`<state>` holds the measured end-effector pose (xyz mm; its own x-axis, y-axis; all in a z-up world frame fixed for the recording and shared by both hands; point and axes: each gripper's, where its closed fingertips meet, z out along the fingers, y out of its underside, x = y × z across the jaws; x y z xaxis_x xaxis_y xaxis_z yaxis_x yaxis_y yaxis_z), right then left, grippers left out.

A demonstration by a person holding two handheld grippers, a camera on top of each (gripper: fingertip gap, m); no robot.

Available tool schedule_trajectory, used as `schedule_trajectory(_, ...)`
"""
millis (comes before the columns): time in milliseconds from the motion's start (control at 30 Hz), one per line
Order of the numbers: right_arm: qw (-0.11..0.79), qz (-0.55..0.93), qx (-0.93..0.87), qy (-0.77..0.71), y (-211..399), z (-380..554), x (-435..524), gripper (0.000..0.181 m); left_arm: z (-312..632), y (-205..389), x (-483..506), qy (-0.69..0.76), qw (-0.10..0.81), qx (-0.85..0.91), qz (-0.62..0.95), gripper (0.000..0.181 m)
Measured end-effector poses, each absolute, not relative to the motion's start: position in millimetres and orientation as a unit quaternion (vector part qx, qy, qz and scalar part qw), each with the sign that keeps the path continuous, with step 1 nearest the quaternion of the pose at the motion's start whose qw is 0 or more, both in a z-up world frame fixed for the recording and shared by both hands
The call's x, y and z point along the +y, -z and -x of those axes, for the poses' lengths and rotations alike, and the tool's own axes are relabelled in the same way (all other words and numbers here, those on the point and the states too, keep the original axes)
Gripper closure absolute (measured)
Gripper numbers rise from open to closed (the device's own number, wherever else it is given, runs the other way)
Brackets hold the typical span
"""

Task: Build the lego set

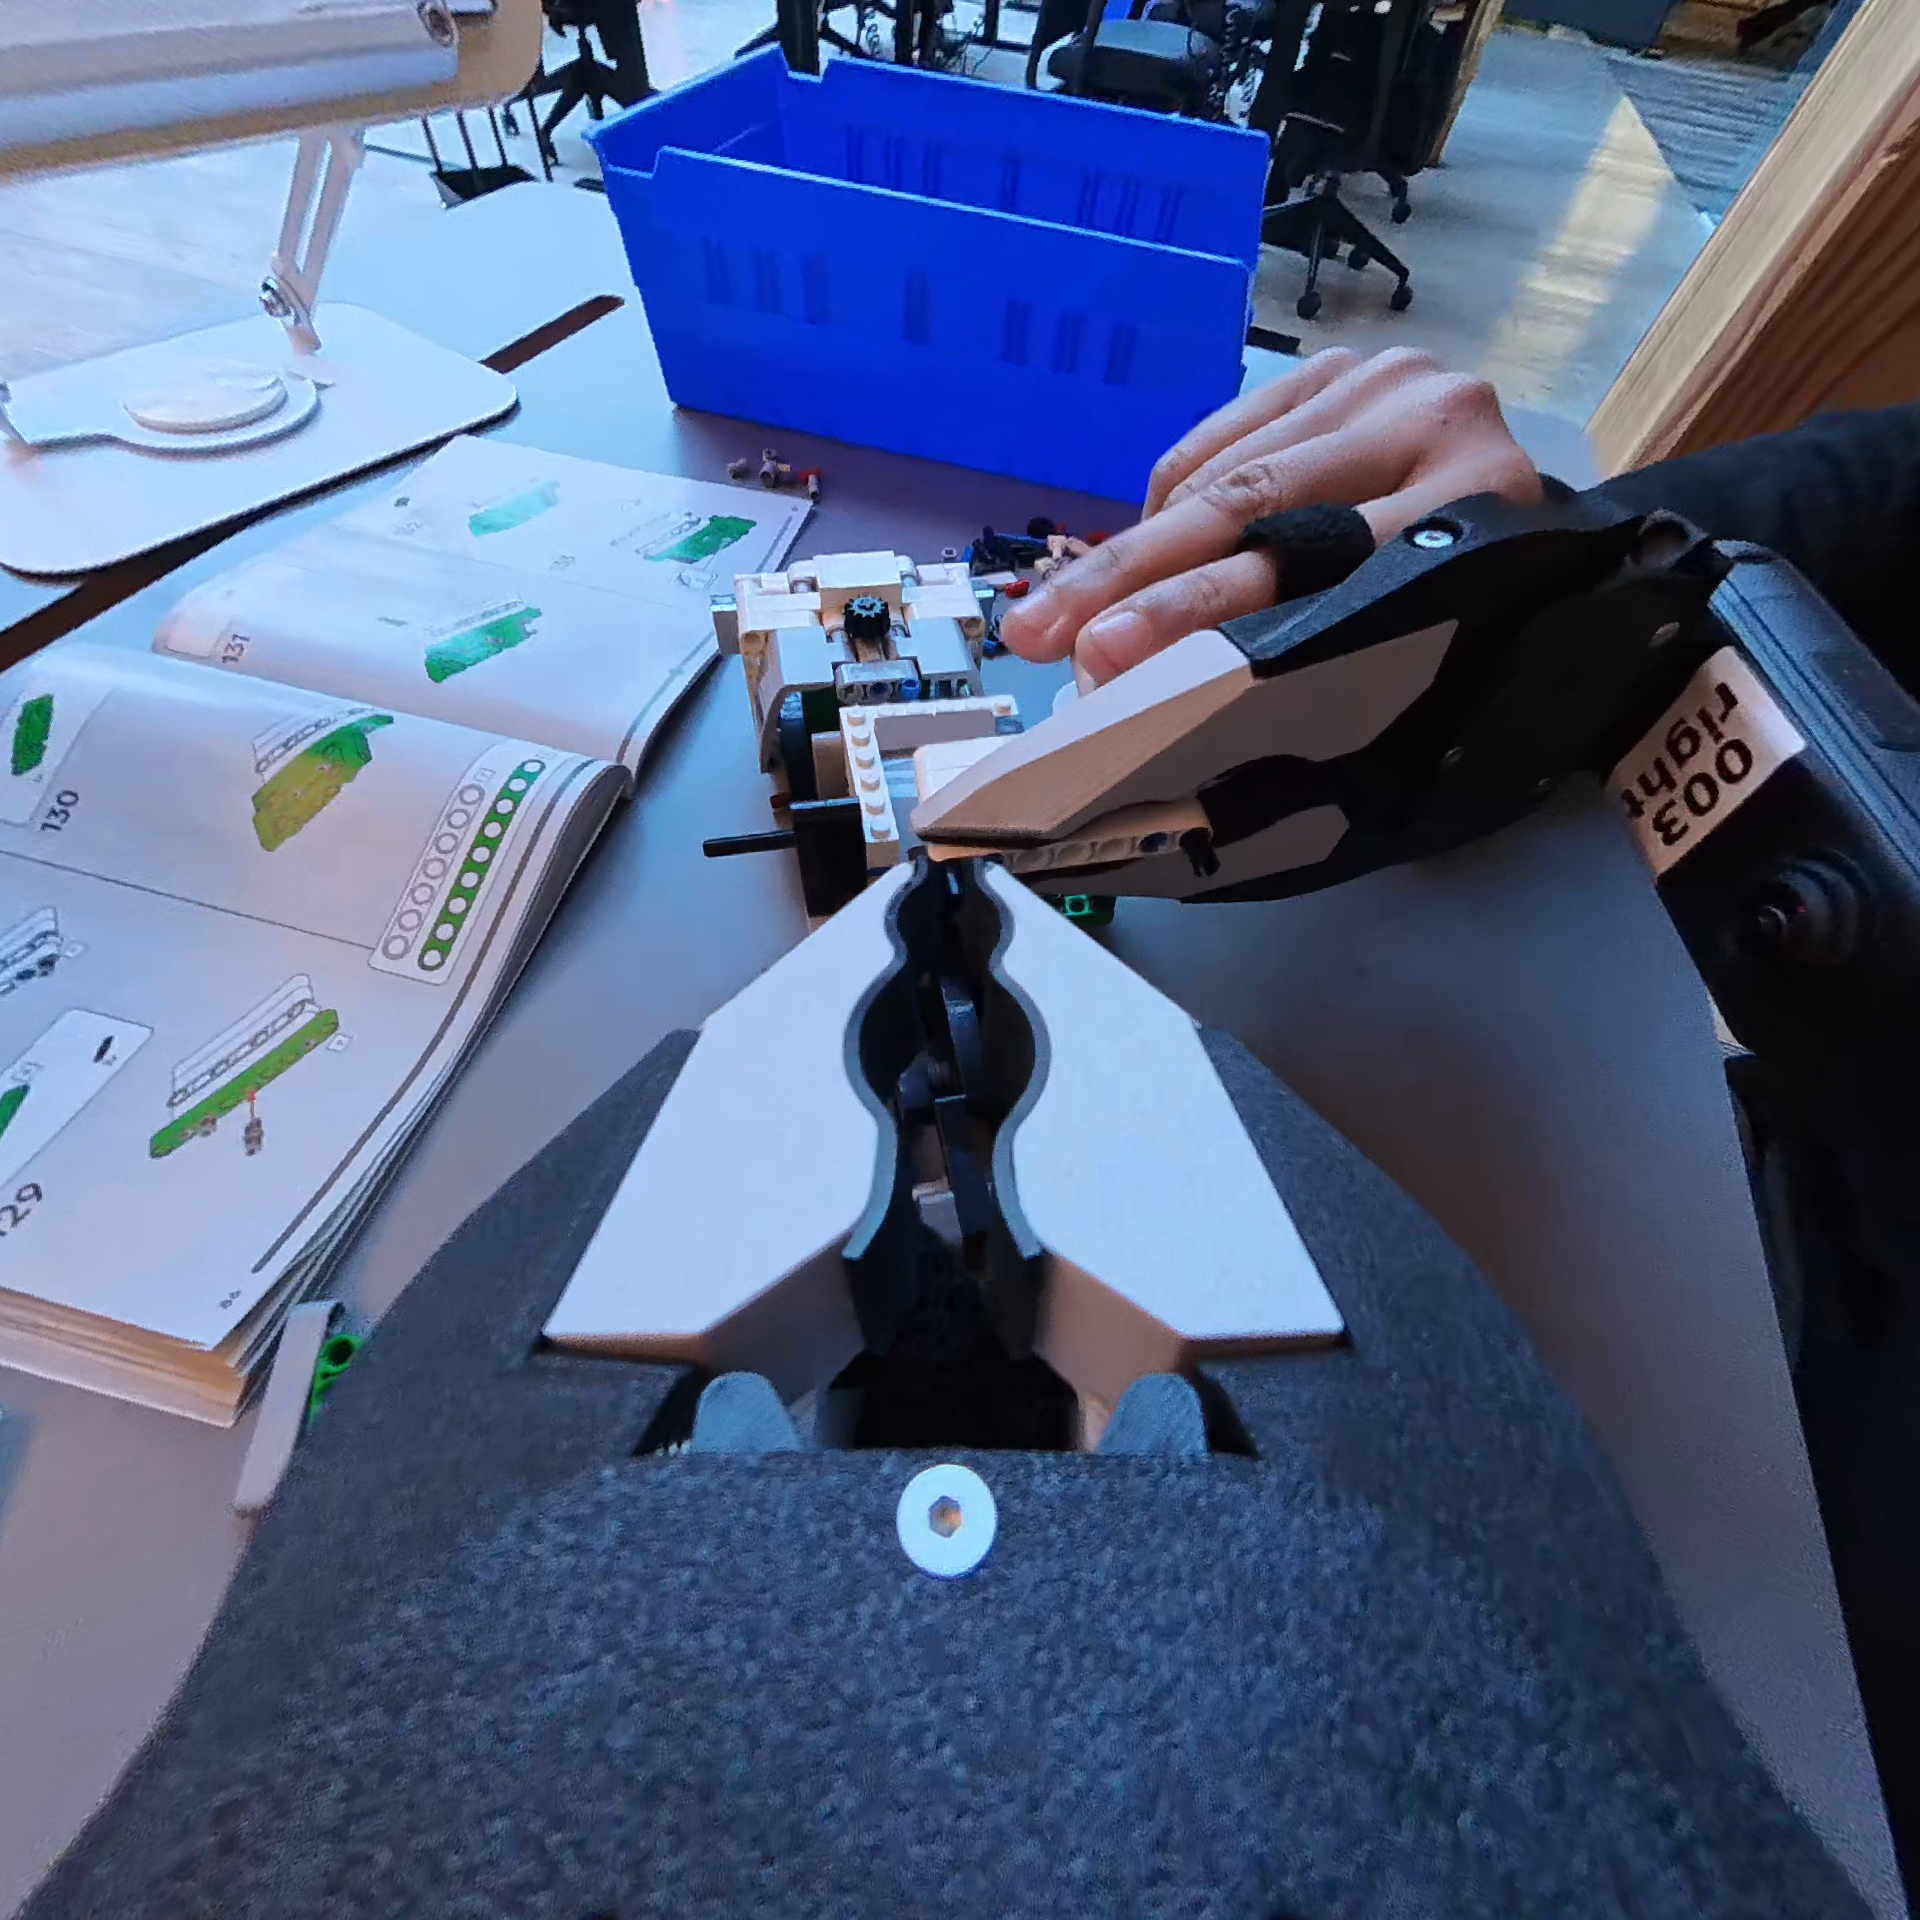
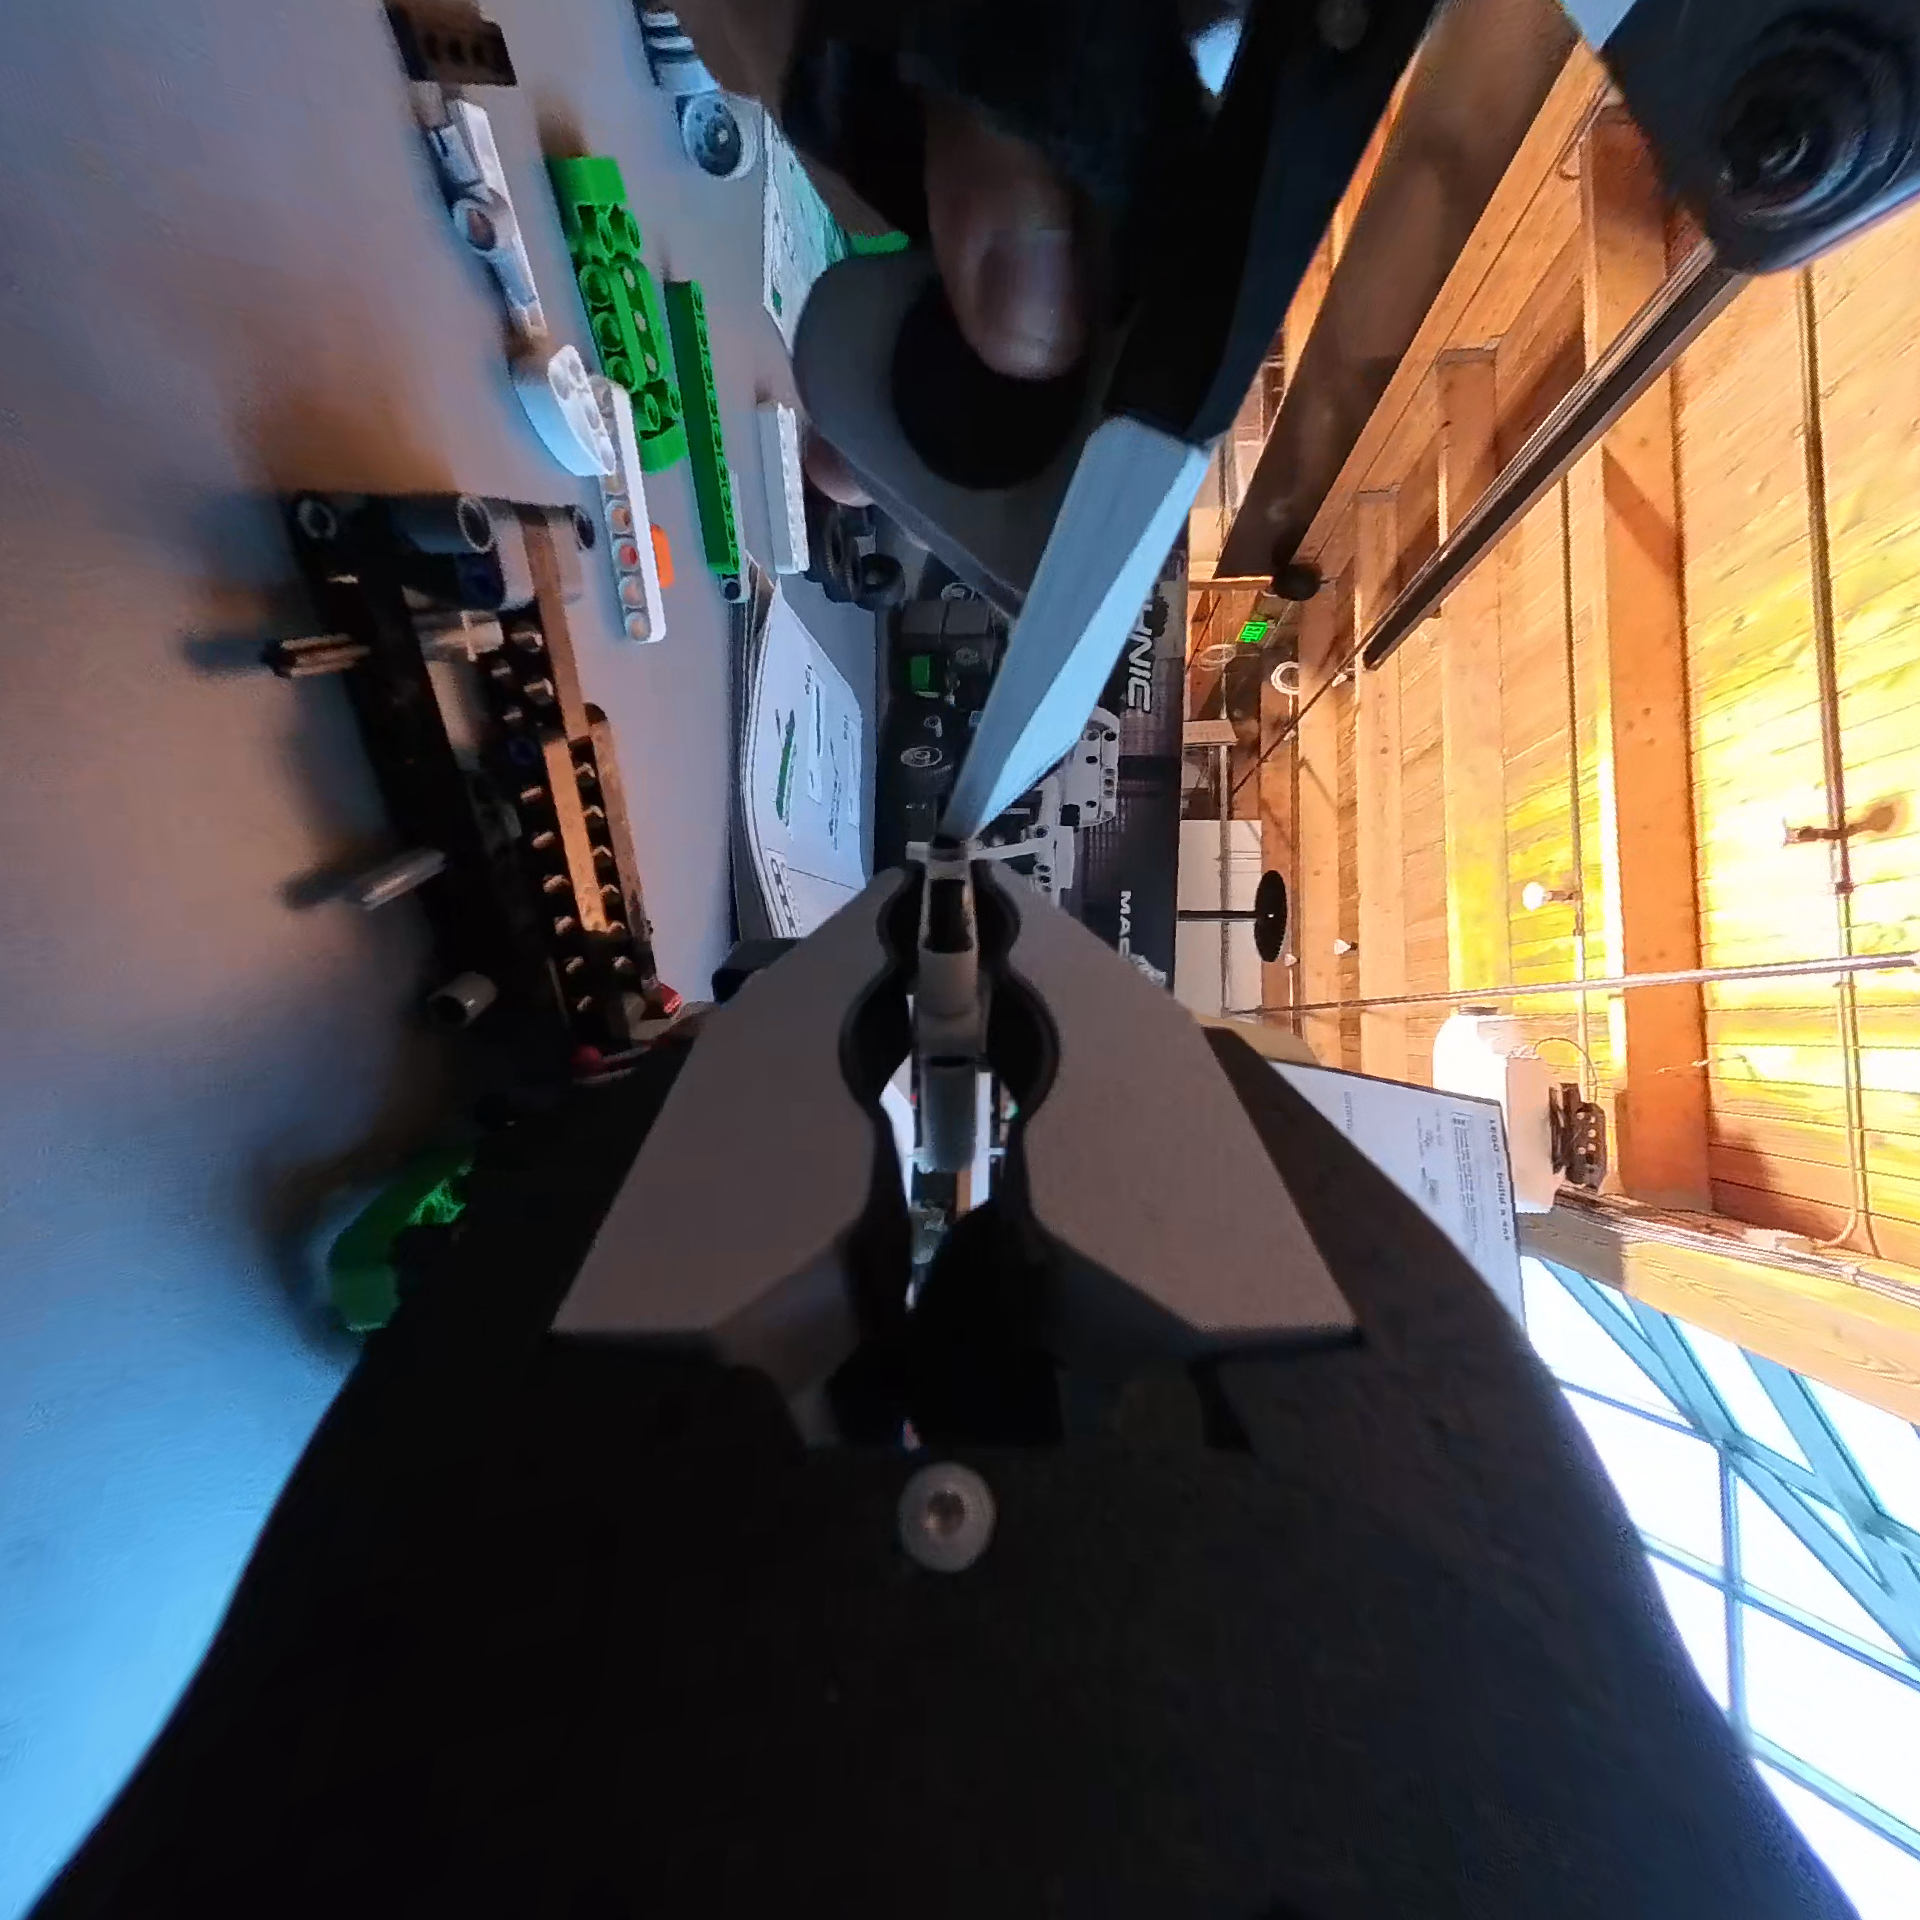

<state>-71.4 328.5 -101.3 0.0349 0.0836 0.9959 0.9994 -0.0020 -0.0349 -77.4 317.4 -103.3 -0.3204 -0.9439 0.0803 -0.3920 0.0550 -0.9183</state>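
- Left hand-held gripper (image 1: 943, 883) pinches a black piece; right hand-held gripper (image 1: 940, 836) clamps a white beam (image 1: 1081, 850) at the half-built model (image 1: 862, 675).
- I judge a joining step; next I must align, then press.

Left wrist view looks close down over the table (image 1: 1403, 1039); right view is rolled sideways; both share the lego model (image 1: 862, 665).

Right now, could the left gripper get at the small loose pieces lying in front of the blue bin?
Probably not directly. The left gripper is shut on a black part, and the lego model, the right gripper and the person's hand lie between it and the loose pieces.
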Motion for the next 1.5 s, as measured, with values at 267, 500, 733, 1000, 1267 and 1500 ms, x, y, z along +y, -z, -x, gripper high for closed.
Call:
schedule_trajectory(267, 0.486, 0.528, -0.503, 0.482, 95, 62, 327, 0.175, 78, 97, 314, 0.467, 0.328, 0.672, 0.472, 0.181)
schedule_trajectory(500, 0.487, 0.519, -0.506, 0.487, 93, 65, 326, 0.175, 77, 94, 317, 0.463, 0.341, 0.667, 0.474, 0.181)
schedule_trajectory(733, 0.487, 0.520, -0.506, 0.486, 92, 66, 327, 0.175, 77, 94, 314, 0.480, 0.322, 0.660, 0.480, 0.173)
schedule_trajectory(1000, 0.510, 0.510, -0.504, 0.475, 86, 72, 323, 0.175, 79, 92, 310, 0.471, 0.331, 0.664, 0.478, 0.179)
schedule_trajectory(1267, 0.534, 0.545, -0.485, 0.428, 79, 78, 314, 0.167, 85, 85, 306, 0.441, 0.342, 0.644, 0.522, 0.179)
schedule_trajectory(1500, 0.529, 0.682, -0.386, 0.325, 93, 56, 239, 0.144, 112, 115, 280, 0.351, 0.367, 0.600, 0.618, 0.178)
